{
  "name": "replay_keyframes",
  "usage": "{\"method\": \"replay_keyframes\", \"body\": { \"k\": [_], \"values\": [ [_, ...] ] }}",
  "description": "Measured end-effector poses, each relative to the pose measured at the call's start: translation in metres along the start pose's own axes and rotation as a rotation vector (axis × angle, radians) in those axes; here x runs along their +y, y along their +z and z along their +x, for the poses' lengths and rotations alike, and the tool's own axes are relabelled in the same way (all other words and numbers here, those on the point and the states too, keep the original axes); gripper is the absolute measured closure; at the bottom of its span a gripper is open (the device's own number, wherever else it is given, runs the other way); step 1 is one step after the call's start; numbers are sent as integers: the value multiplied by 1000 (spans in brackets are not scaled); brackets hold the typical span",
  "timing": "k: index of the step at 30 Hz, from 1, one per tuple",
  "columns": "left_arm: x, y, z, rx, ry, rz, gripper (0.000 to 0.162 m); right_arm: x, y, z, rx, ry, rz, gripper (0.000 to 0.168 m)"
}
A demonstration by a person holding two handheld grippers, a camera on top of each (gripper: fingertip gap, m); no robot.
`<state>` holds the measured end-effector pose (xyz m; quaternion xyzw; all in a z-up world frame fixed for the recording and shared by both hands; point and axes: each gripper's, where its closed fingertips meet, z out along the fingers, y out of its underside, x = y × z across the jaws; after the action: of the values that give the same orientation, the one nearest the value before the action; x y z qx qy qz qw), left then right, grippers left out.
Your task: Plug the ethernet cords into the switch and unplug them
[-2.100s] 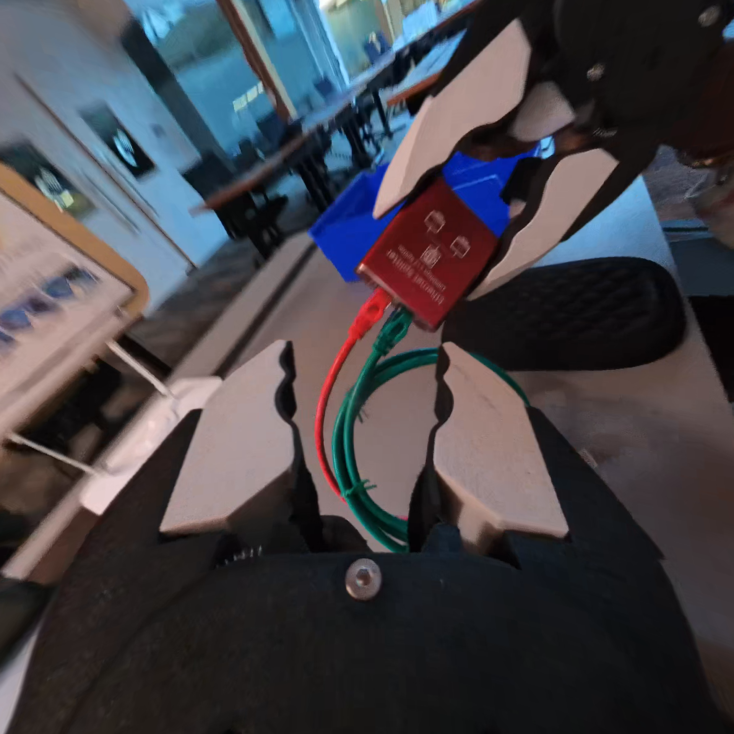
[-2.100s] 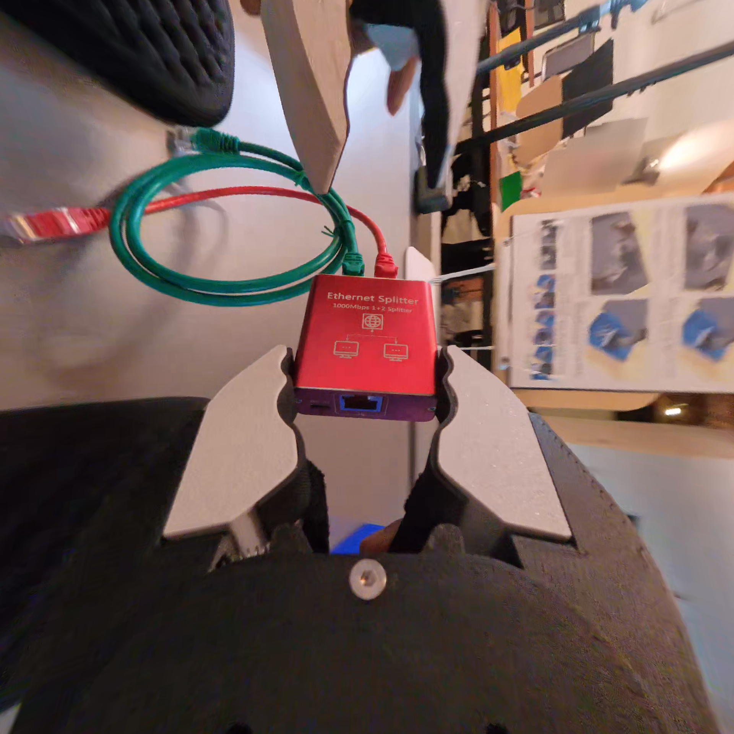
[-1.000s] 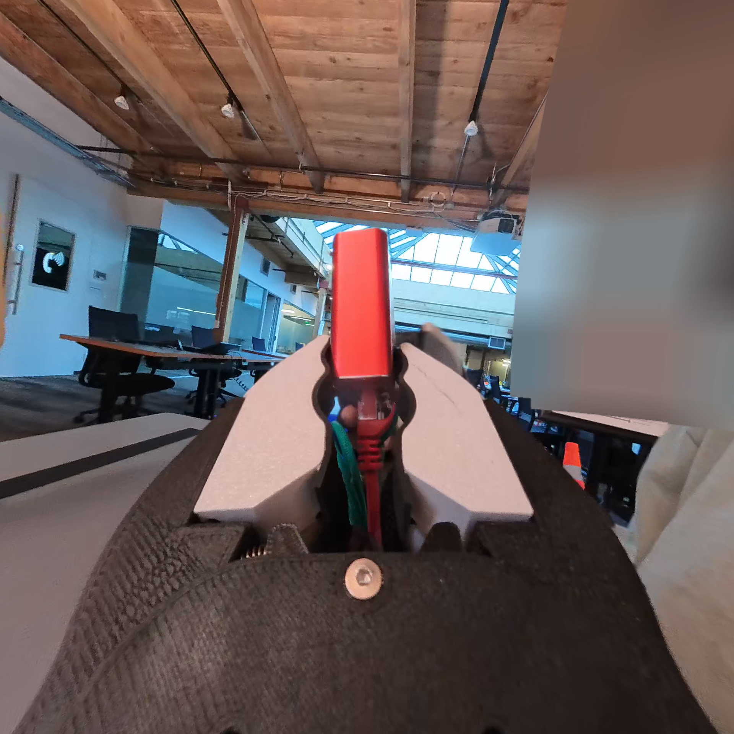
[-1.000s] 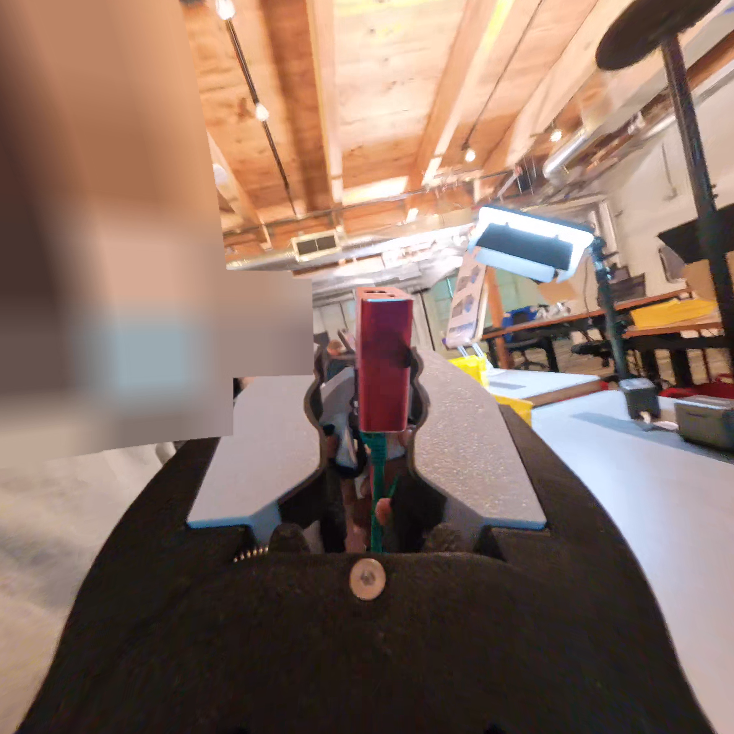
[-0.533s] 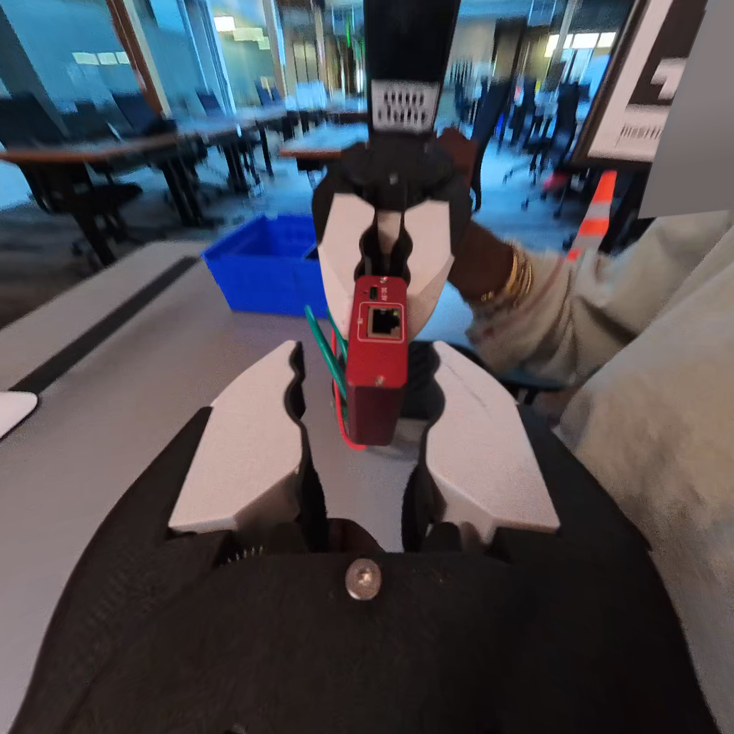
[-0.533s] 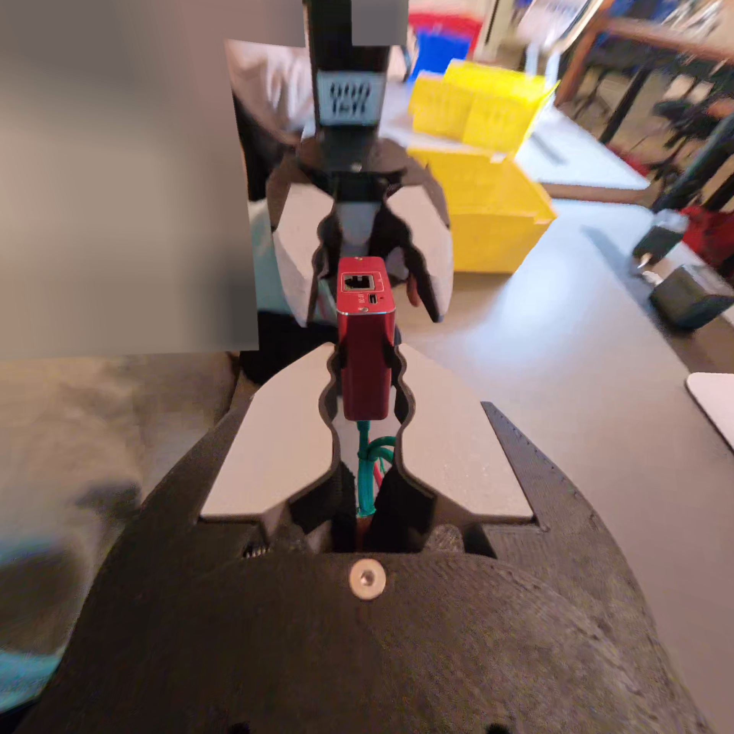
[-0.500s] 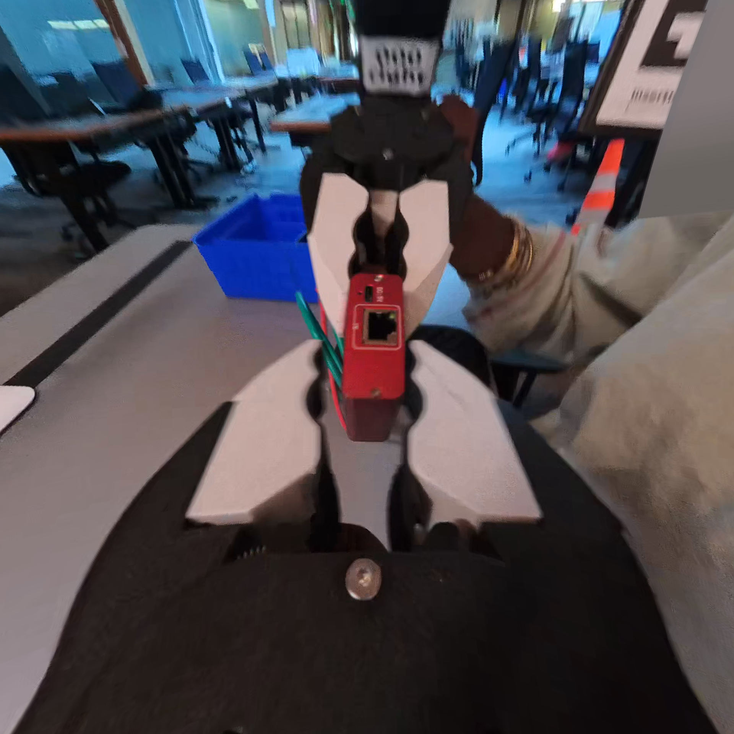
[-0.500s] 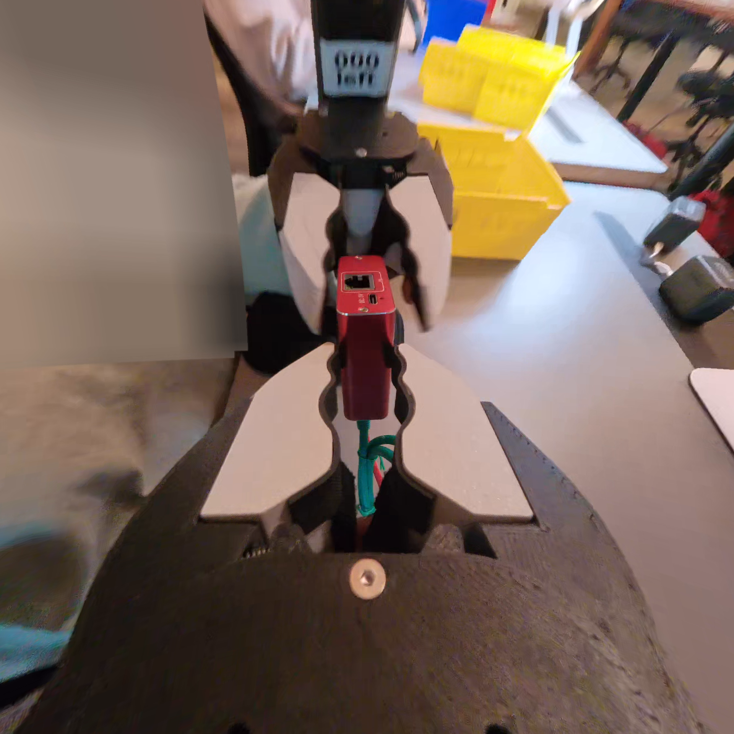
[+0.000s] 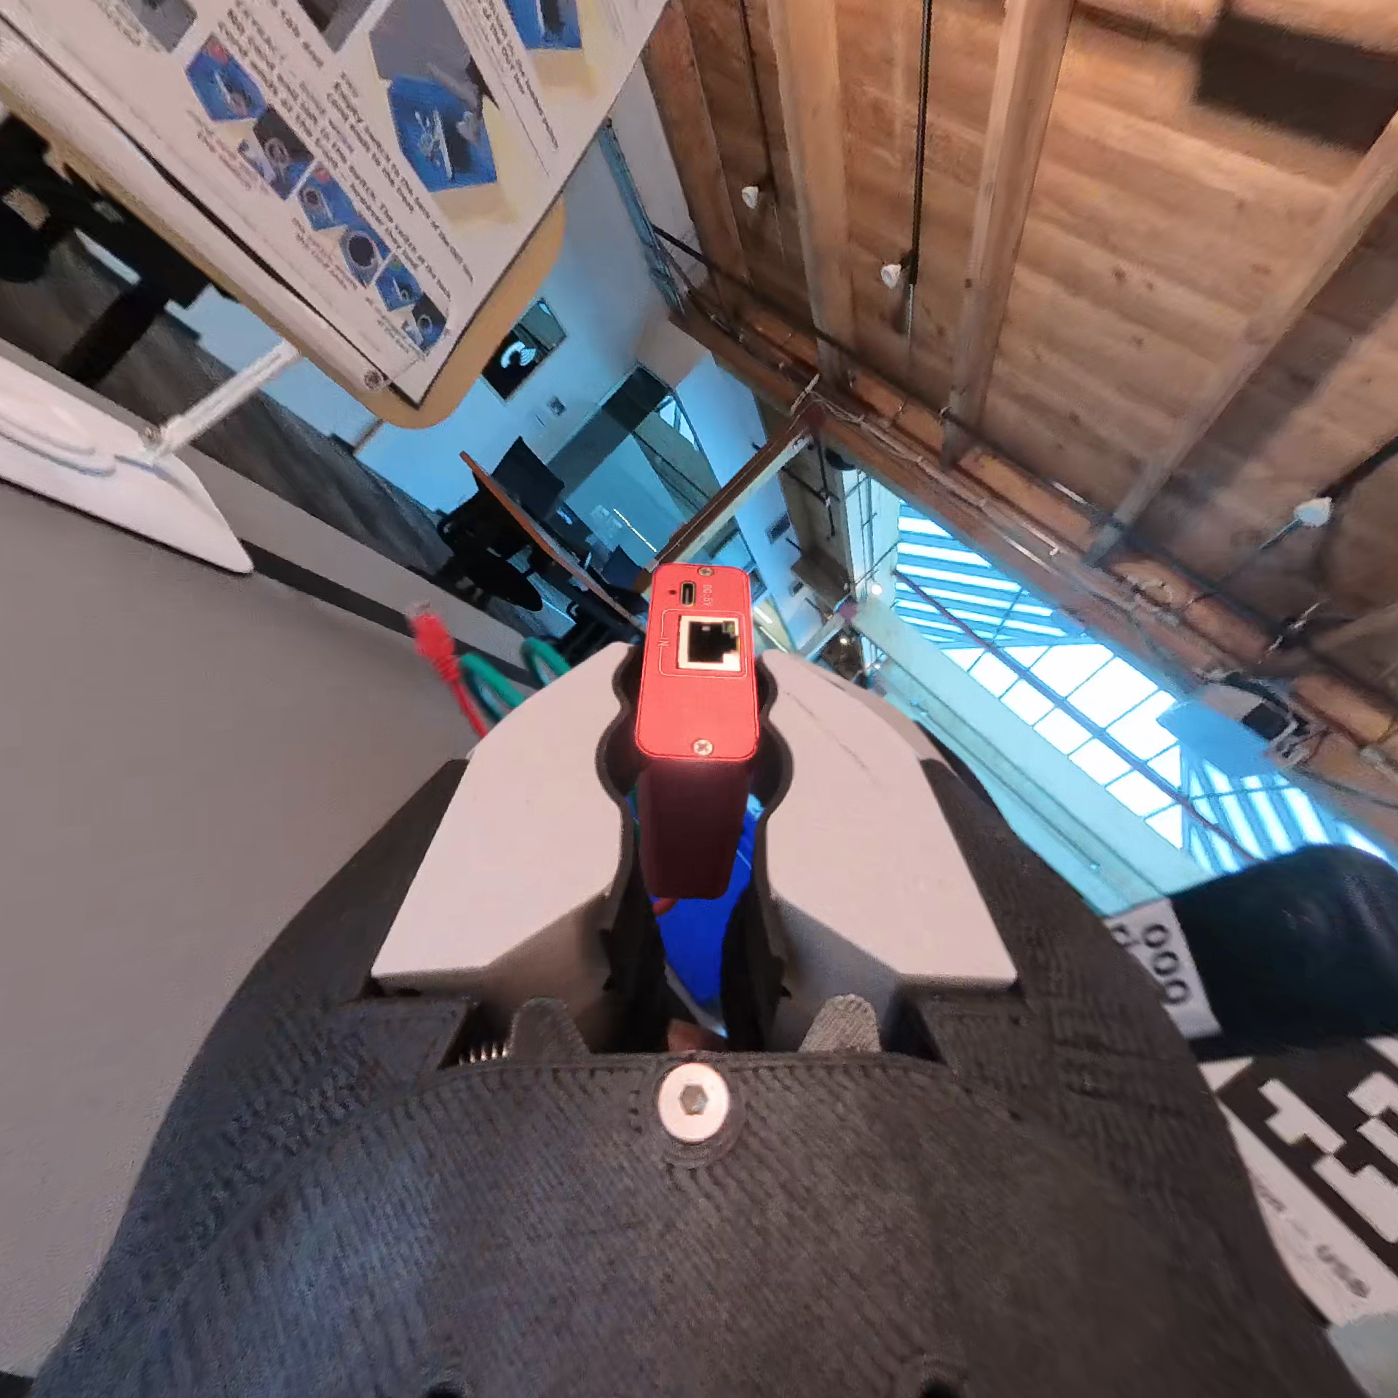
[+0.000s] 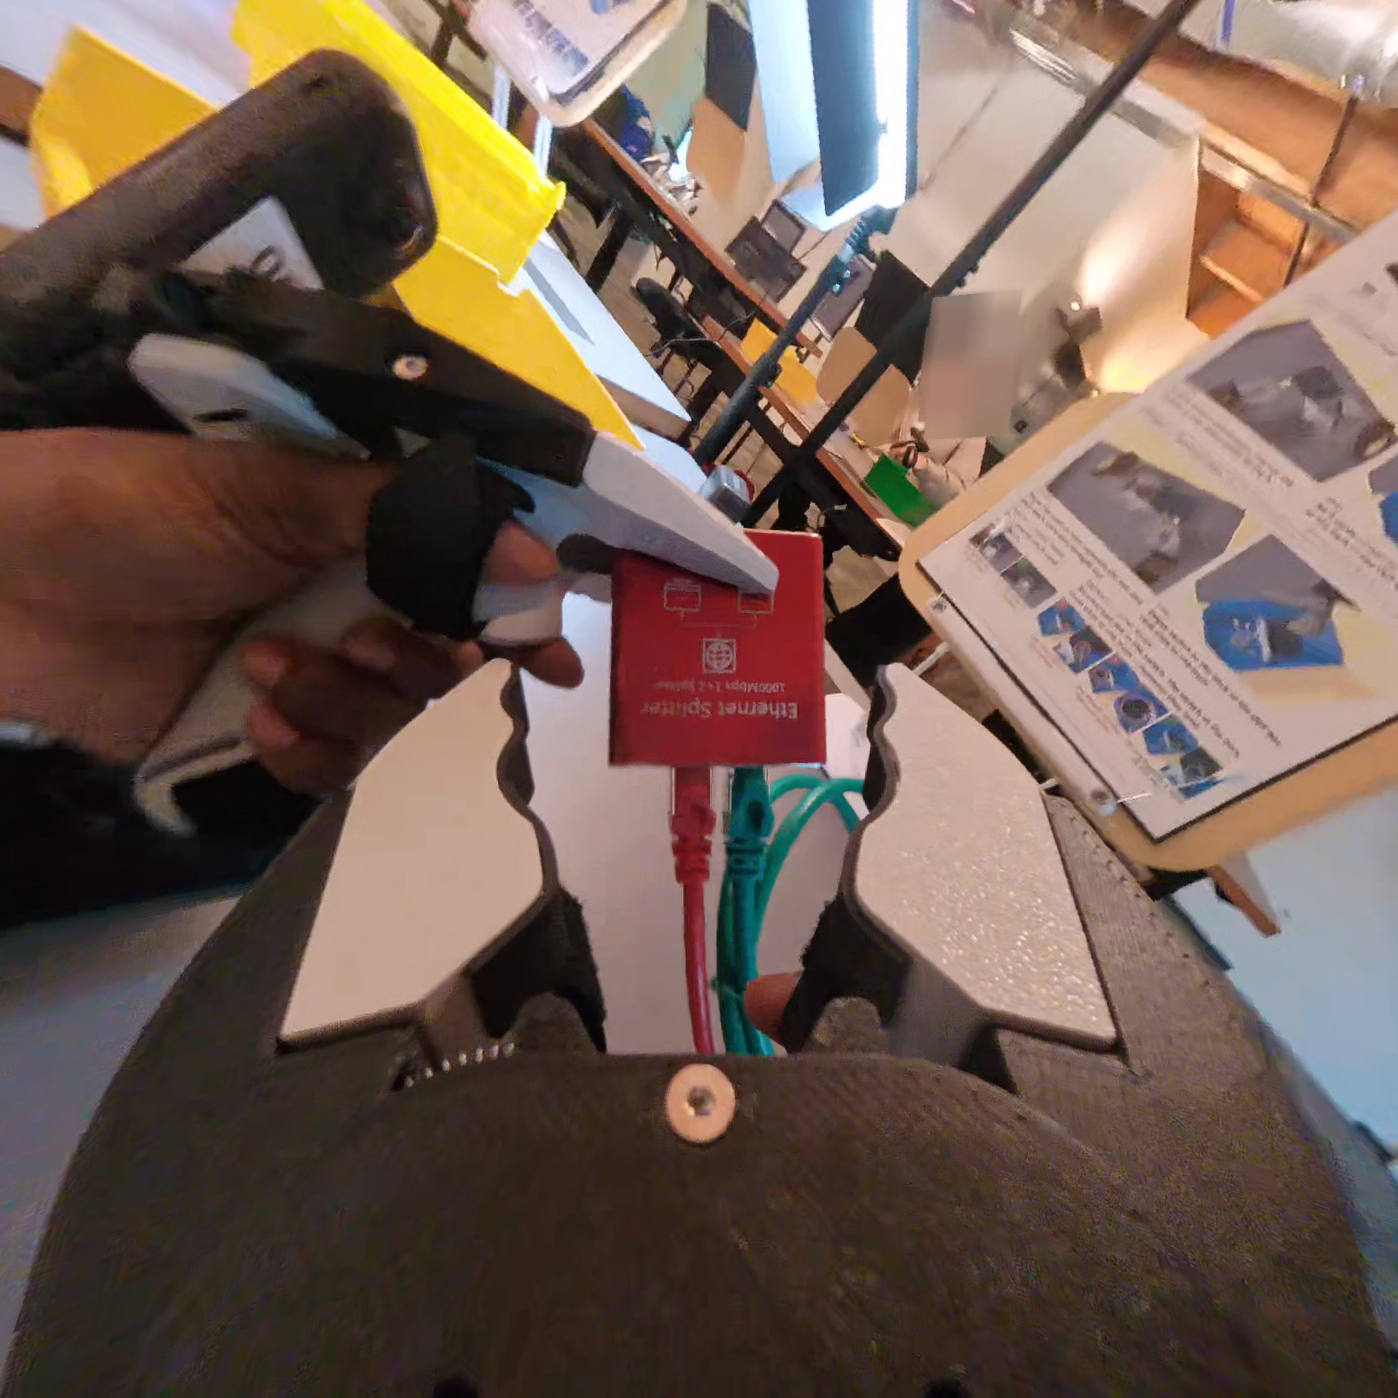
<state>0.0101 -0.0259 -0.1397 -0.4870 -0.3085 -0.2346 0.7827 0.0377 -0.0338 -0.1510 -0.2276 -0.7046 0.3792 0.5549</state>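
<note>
The red switch [image 9: 696,673] stands on edge between my left gripper's [image 9: 692,673] fingers, which are shut on it, its single empty port facing the camera. In the right wrist view the switch [image 10: 719,666] hangs from the left gripper's finger [image 10: 643,522], which reaches in from the upper left. A red cord [image 10: 692,870] and a green cord [image 10: 745,855] are plugged into its lower edge and run down between my right gripper's [image 10: 694,681] fingers, which are open and apart from the switch. The red cord's free plug [image 9: 433,632] and a green loop [image 9: 522,673] lie on the table.
The grey table [image 9: 189,794] lies to the left, with a white pad [image 9: 98,484]. A poster board [image 10: 1172,590] stands at the right, and yellow bins [image 10: 469,189] behind the person's hand [image 10: 189,575]. A blue bin [image 9: 696,930] shows through the finger gap. Both grippers' tips are close together, under 4 cm apart.
Half a second ago both grippers were shut on the switch. My right gripper has opened and let go. The left gripper holds the switch alone, and both views have swung round.
</note>
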Motion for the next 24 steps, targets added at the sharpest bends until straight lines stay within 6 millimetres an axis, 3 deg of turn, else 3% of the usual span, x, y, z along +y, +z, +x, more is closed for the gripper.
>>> {"method": "replay_keyframes", "body": {
  "k": [3, 7, 11, 14, 18, 24],
  "values": [
    [10, 0, 8, 36, -62, -22, 134, 11, 7, 6, -13, 24, -42, 83],
    [18, -1, 13, 64, -11, -53, 134, 14, 3, -1, -135, -40, -54, 100],
    [29, -9, 27, 181, 244, -208, 125, 25, -12, 3, -241, -180, -130, 100],
    [27, -33, 13, 151, 595, -417, 102, 60, -31, -2, -401, -267, -280, 101],
    [-7, -71, -9, -4, 916, -598, 99, 105, -55, -32, -670, -191, -427, 100],
    [-64, -108, -15, -191, 1069, -581, 100, 134, -56, -67, -861, -81, -524, 101]
  ]
}}
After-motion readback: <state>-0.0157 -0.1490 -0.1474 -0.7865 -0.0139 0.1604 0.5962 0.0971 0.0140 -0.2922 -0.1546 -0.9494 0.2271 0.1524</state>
